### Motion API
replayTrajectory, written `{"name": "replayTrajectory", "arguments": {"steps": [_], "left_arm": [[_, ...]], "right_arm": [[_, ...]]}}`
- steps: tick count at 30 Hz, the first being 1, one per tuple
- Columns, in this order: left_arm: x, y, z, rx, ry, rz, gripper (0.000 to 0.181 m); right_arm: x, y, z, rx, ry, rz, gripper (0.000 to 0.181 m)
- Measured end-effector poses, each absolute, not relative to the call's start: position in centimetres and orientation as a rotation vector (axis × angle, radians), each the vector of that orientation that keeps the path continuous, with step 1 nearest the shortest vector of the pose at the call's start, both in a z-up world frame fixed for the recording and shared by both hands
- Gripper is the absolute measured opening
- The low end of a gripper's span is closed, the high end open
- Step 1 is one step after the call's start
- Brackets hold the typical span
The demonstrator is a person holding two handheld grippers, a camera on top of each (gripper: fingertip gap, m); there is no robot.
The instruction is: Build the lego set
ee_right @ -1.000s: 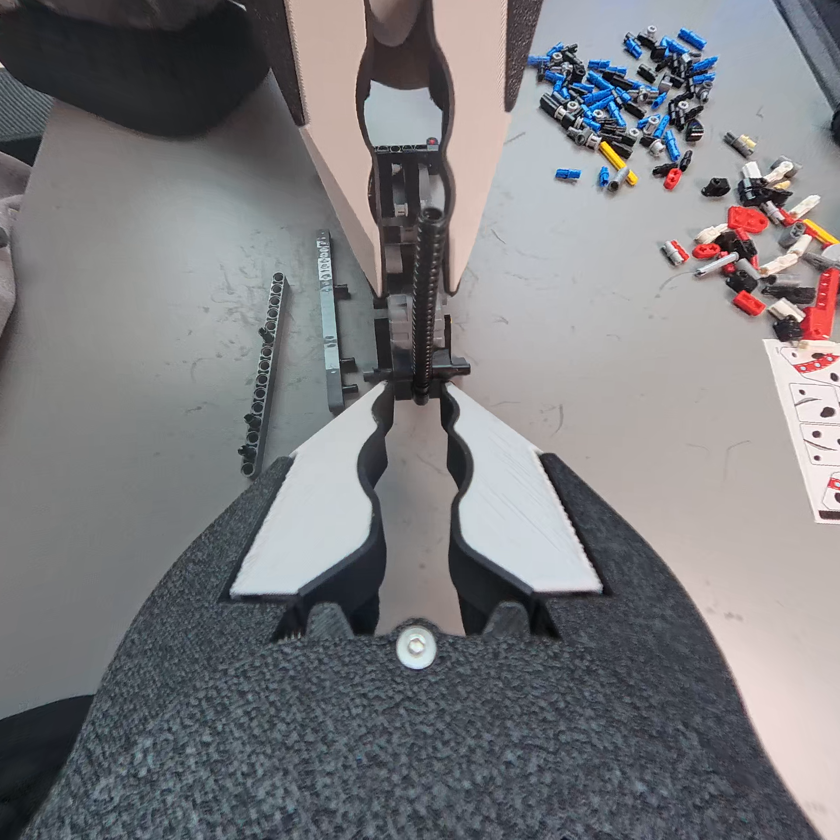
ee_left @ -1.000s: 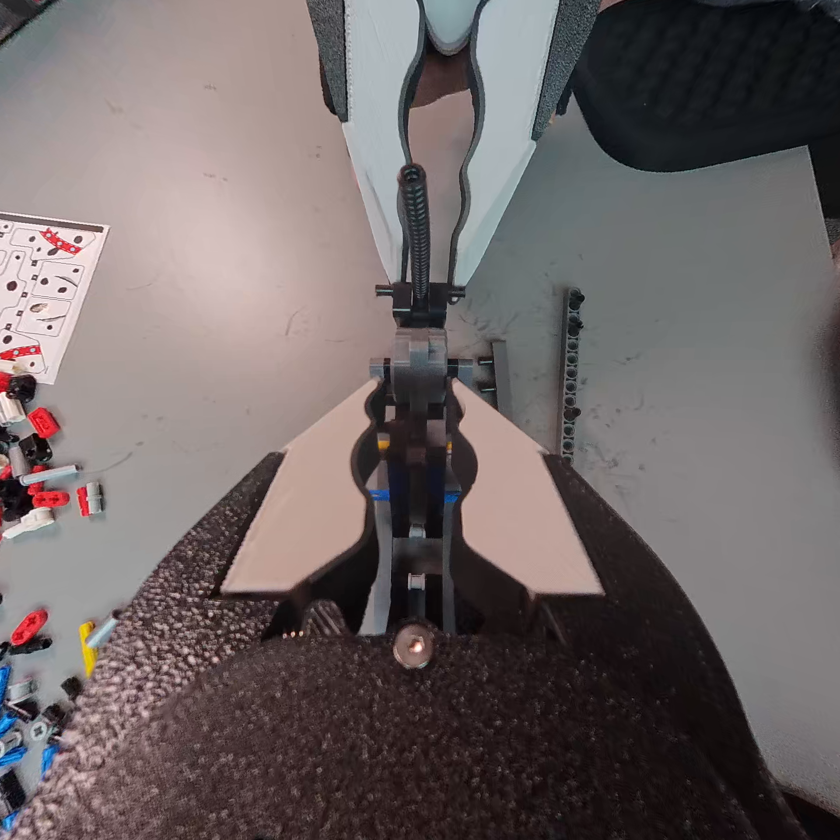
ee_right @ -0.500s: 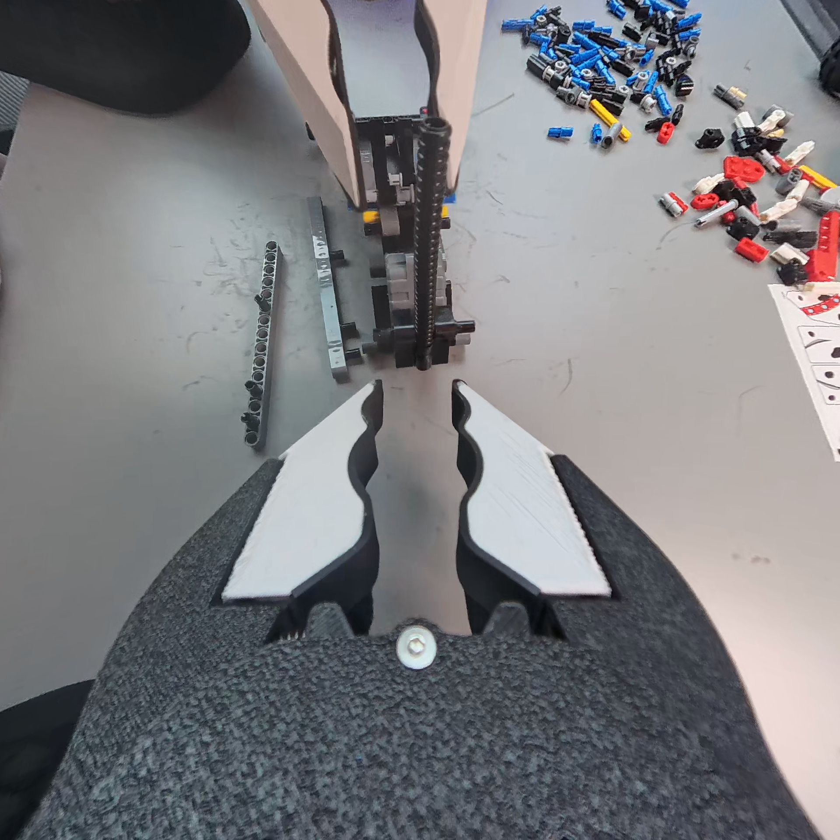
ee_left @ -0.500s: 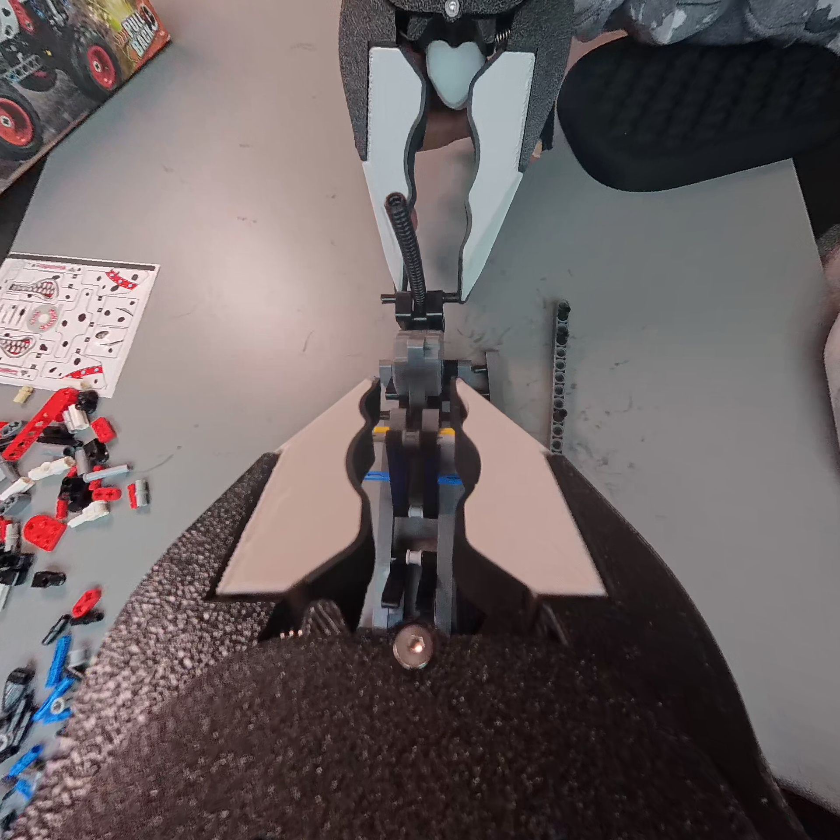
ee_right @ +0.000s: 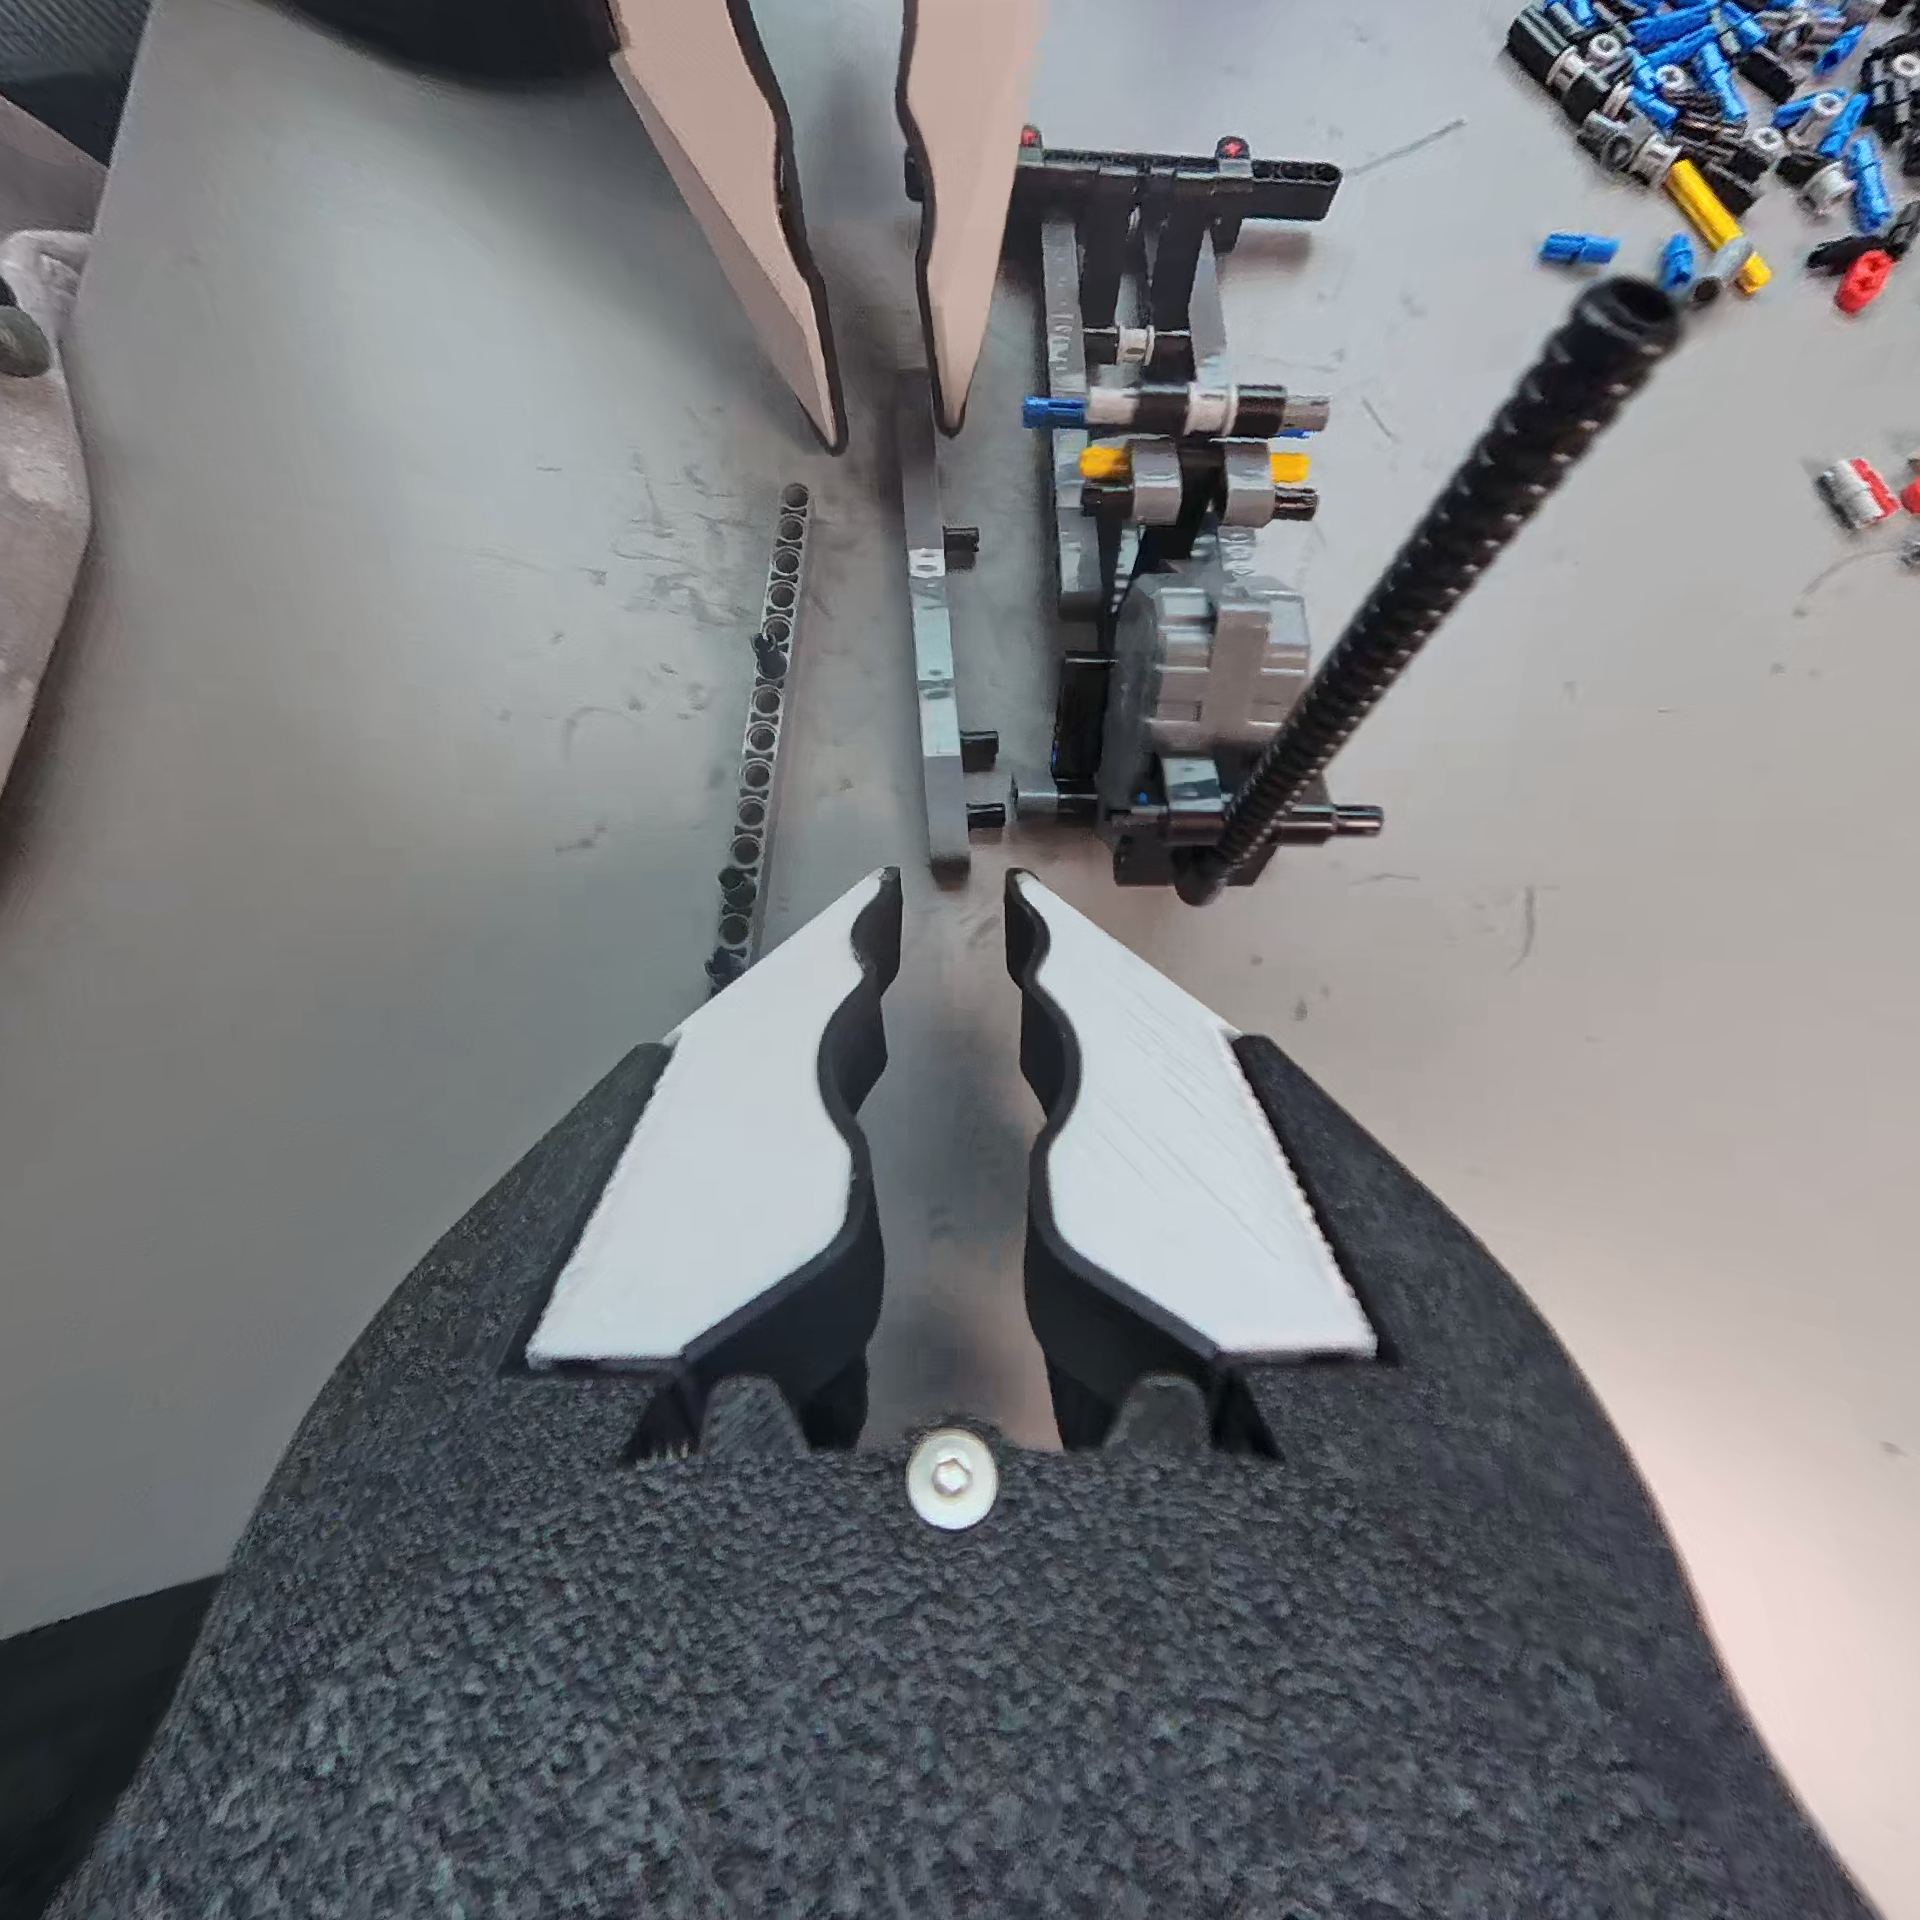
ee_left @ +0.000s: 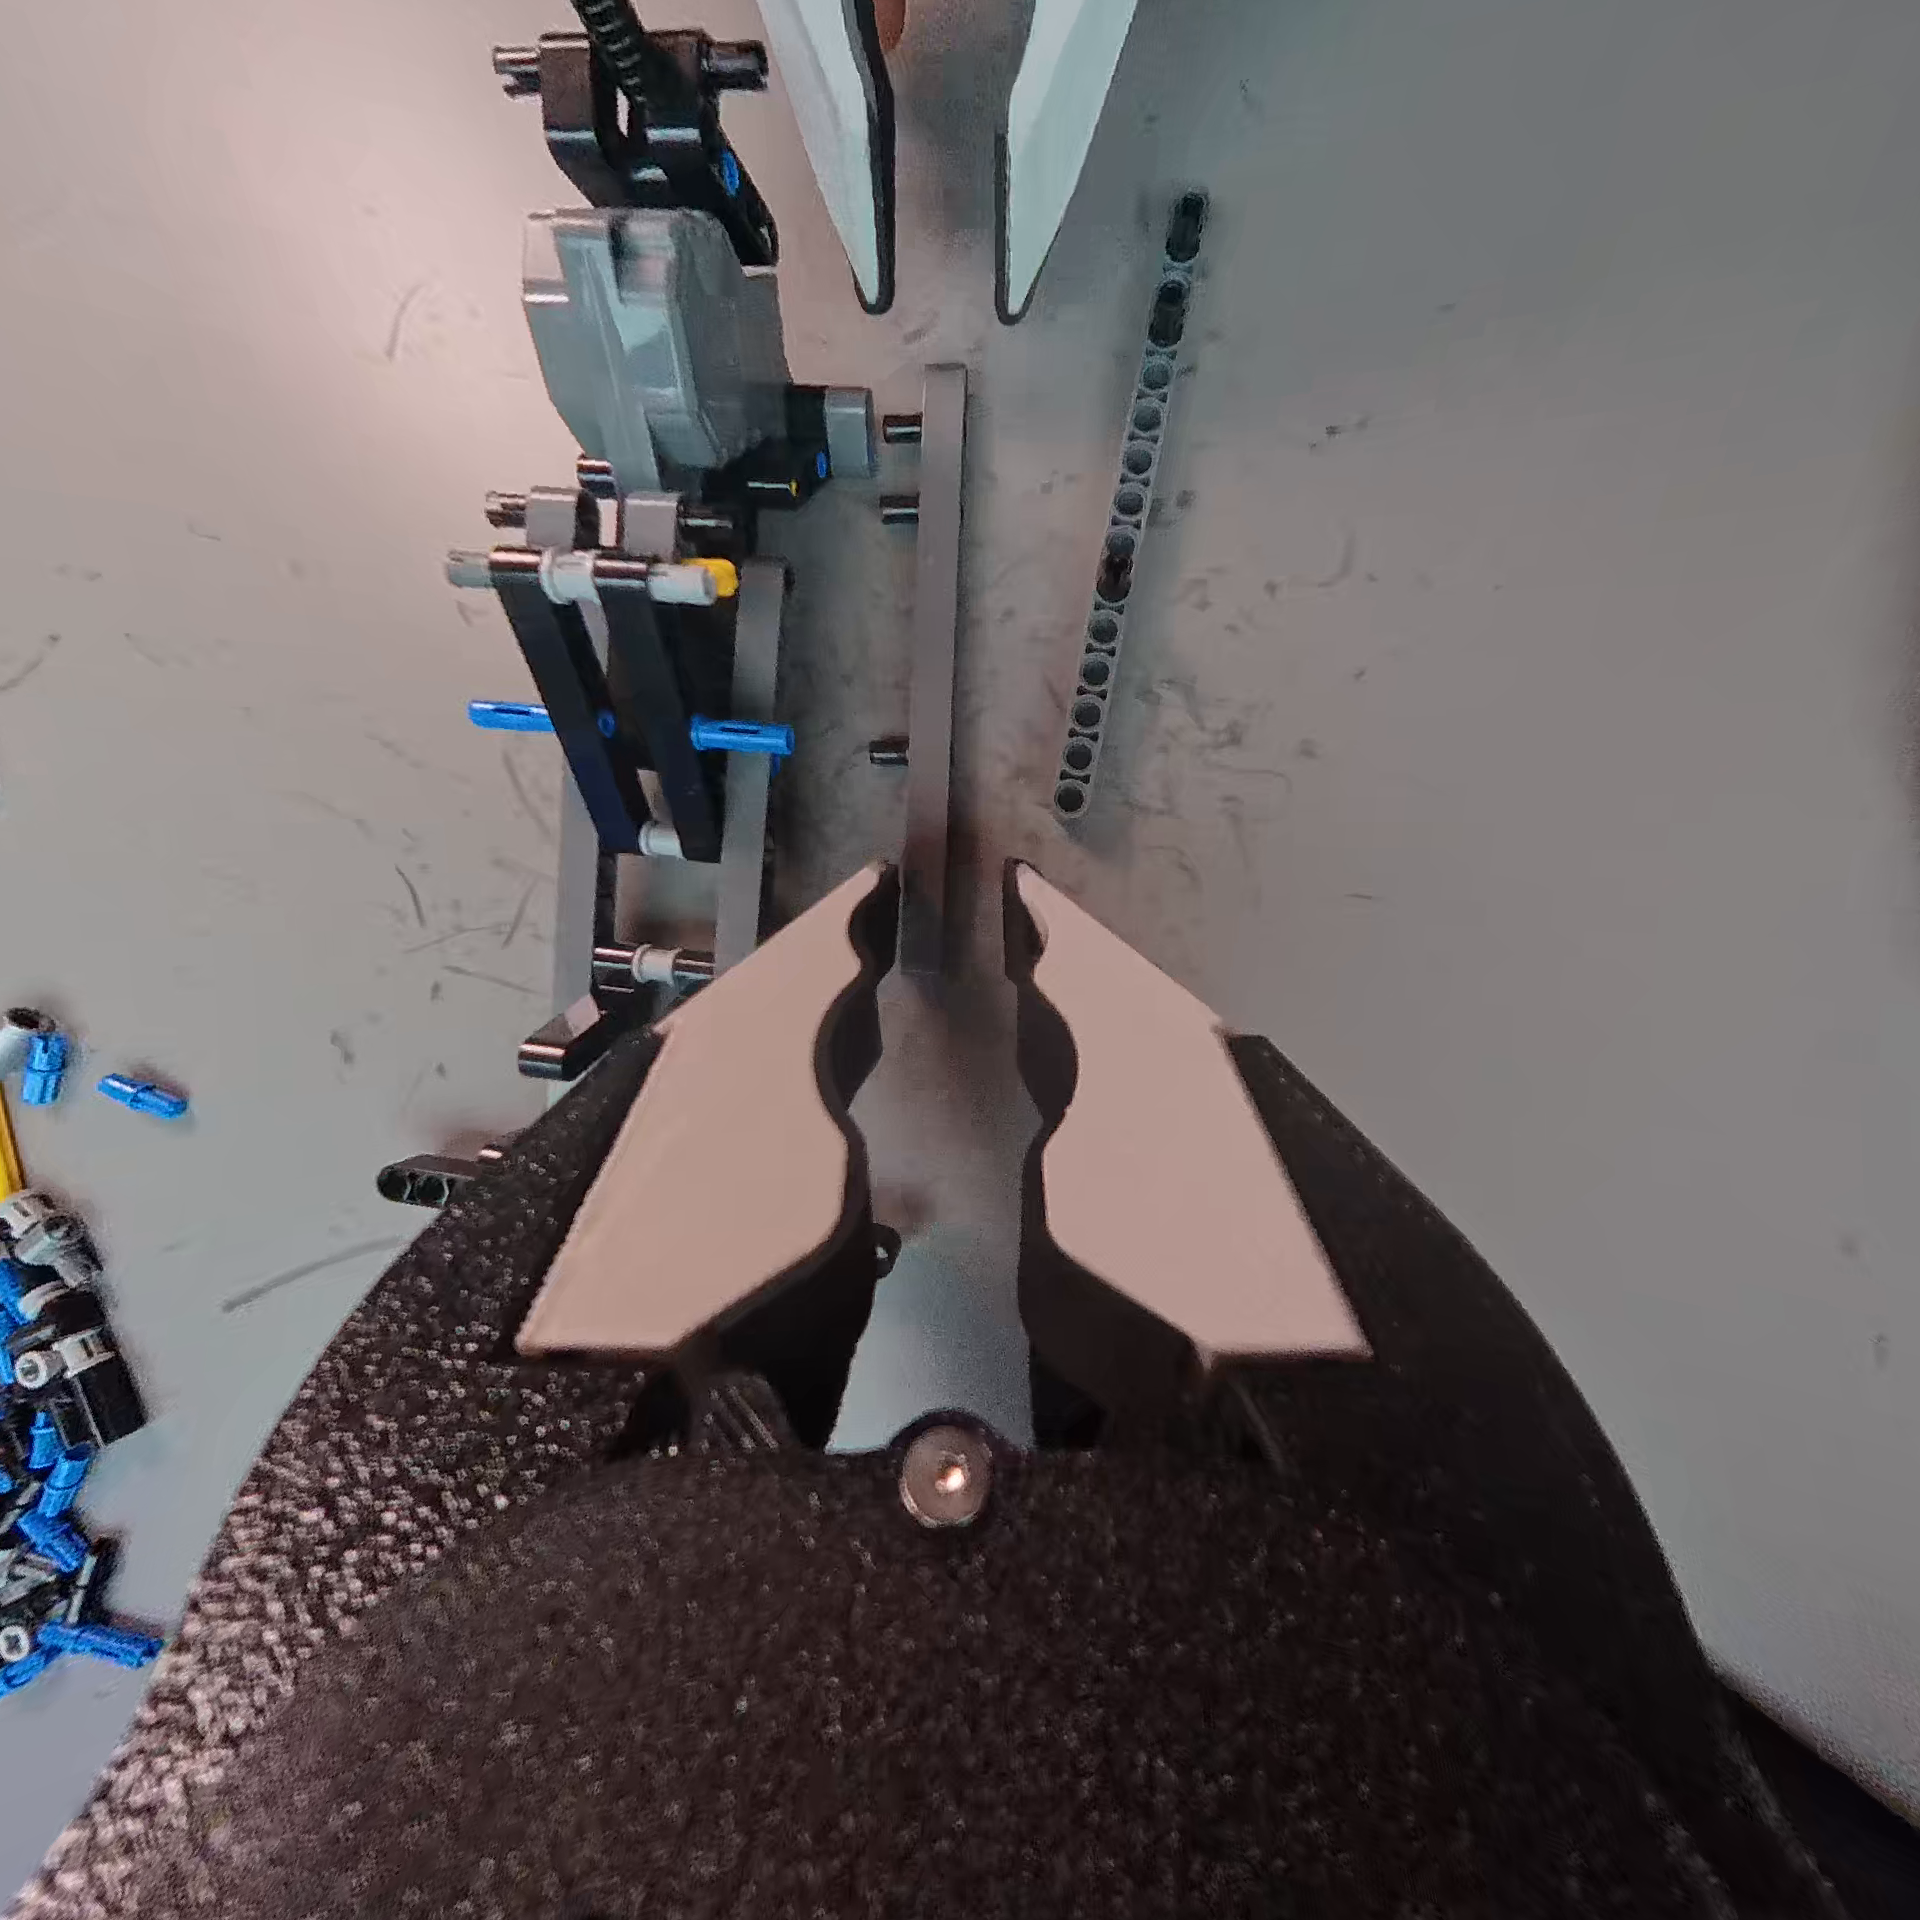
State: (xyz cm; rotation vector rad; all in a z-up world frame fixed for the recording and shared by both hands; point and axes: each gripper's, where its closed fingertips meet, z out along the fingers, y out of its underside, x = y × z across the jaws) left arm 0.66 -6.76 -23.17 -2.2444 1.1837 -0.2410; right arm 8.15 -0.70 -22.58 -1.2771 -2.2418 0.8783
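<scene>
At frame centre, the left gripper (ee_left: 951, 883) stands apart around the grey beam (ee_left: 935, 665); the right gripper (ee_right: 951, 888) is apart, holding nothing.

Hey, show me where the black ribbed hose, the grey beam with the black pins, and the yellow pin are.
black ribbed hose (ee_right: 1444, 582), right wrist view, mid-length of its ribbed body.
grey beam with black pins (ee_left: 935, 644), left wrist view, middle of its flat top.
yellow pin (ee_right: 1704, 213), right wrist view, middle of its shaft.

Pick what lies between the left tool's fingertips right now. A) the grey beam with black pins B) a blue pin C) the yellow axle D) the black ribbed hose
A: the near end of the grey beam with black pins sits between the open left tool fingertips, on the table.
</scene>
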Motion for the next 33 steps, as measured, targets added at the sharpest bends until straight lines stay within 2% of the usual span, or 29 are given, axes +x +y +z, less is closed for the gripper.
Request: {"name": "replayTrajectory", "arguments": {"steps": [4,7,11,18,24,33], "left_arm": [[0.9,-6.5,-23.6,-2.249,1.196,-0.222,0.009],[1.1,-6.5,-23.6,-2.224,1.193,-0.222,0.009],[1.3,-6.5,-22.8,-2.186,1.152,-0.285,0.009],[0.9,-5.0,-17.8,-2.043,1.03,-0.386,0.01],[0.6,-4.8,-18.8,-2.075,1.053,-0.395,0.01],[0.9,-4.5,-19.4,-2.073,1.046,-0.379,0.01]], "right_arm": [[7.6,-1.2,-23.5,-1.29,-2.275,0.81,0.018],[7.6,-1.6,-23.6,-1.295,-2.285,0.786,0.008],[7.9,-1.9,-23.0,-1.269,-2.259,0.814,0.007],[7.4,-0.5,-16.8,-1.189,-2.04,0.892,0.008],[7.4,-0.6,-19.0,-1.229,-2.086,0.875,0.008],[7.6,-0.2,-18.8,-1.241,-2.065,0.895,0.008]]}}
